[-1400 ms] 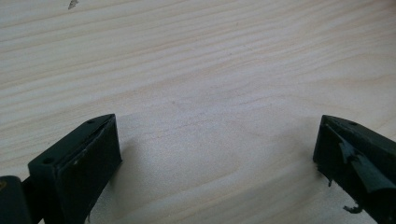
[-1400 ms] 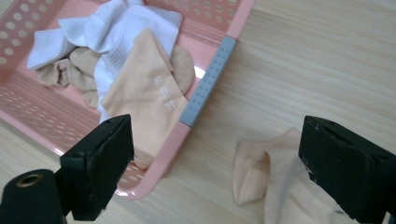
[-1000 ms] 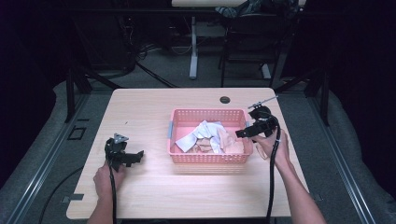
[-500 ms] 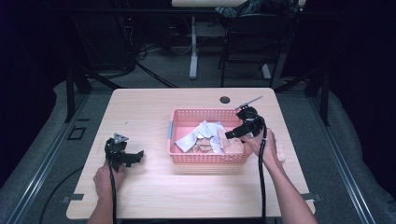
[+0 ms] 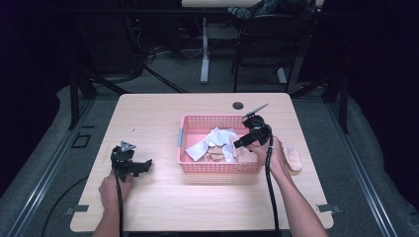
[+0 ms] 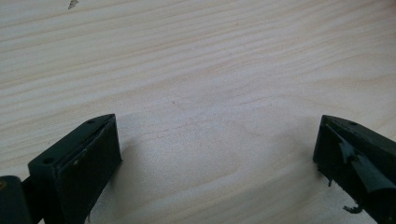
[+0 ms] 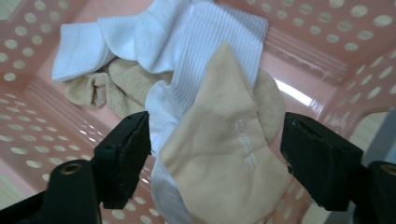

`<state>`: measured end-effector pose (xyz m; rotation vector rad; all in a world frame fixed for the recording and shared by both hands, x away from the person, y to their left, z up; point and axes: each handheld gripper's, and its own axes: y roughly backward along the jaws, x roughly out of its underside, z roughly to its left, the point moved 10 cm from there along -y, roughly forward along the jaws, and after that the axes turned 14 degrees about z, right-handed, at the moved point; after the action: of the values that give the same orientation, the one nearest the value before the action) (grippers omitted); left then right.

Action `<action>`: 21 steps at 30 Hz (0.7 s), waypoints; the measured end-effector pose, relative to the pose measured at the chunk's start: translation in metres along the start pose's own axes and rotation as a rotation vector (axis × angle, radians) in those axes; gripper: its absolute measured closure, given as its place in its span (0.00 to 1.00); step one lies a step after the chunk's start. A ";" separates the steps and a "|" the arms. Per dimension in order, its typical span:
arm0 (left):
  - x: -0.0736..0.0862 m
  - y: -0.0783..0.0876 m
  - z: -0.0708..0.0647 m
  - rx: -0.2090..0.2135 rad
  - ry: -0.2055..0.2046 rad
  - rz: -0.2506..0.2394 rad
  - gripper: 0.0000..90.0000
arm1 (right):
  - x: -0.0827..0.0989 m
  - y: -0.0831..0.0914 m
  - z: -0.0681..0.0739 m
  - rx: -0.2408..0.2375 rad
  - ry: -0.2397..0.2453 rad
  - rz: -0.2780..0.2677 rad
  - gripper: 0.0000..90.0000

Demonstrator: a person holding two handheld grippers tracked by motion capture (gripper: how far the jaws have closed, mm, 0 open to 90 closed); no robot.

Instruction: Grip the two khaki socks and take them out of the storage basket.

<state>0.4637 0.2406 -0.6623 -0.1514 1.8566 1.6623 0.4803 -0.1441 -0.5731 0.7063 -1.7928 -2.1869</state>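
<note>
Pink basket [image 5: 188, 140] mid-table; right gripper [image 5: 241, 144] dipped into its right end, jaws just been closing, not yet pinching, beige sock [image 7: 219, 140] between them atop white socks [image 7: 187, 51]; left gripper [image 5: 142, 165] well left of basket, jaws spread over bare table [image 5: 158, 197].

The left gripper [image 5: 143, 165] was matt black, blocky, with a small grey three-cornered plate [image 5: 127, 146] on top and a black cable [image 5: 119, 207] trailing back along the forearm. Its two jaws were squared black blocks, each with a small screw hole near the tip; the pad facings looked worn (one was frayed and peeling at the edge). The right gripper [image 7: 215, 161] was black too, with a thin grey plate [image 5: 255, 110] on top and a brass-coloured screw at the base of each jaw. Both forearms were bare, with no sleeves in sight.
</note>
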 end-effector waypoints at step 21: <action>0.000 0.000 0.000 0.000 0.000 0.000 0.00 | -0.005 -0.040 0.011 0.048 0.015 0.153 0.65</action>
<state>0.4637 0.2406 -0.6623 -0.1515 1.8569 1.6619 0.4841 -0.1229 -0.6087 0.5731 -1.8335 -2.0414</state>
